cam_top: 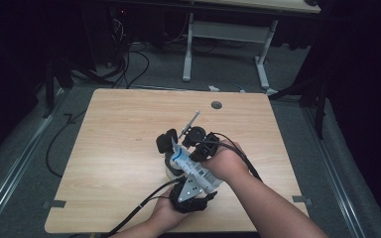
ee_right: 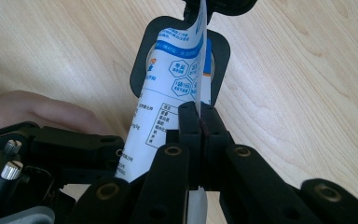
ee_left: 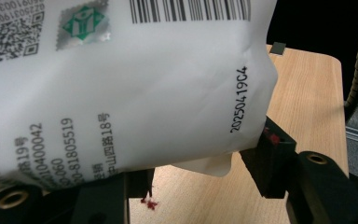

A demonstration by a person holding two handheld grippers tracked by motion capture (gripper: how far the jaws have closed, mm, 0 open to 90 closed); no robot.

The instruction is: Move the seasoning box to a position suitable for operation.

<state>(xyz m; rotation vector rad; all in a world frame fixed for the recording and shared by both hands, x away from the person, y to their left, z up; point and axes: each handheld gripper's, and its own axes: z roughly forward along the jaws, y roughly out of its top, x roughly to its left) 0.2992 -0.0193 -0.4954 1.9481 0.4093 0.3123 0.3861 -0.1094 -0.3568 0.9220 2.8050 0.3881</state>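
Standing over the table [cam_top: 129, 129], I see both grippers meet on one white pouch [cam_top: 182, 157] near the front edge. The left gripper [ee_left: 200, 179] clasps its broad printed body between half-spread jaws. The right gripper [ee_right: 200, 122], jaws clenched, pinches the thin sealed edge, the pouch's length running on past those tips. Any tear or pull, I judge, turns on that edge-on grip.

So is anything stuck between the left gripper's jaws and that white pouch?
Nothing visible. The white pouch sits directly between the left gripper jaws, and the right gripper pinches its edge.
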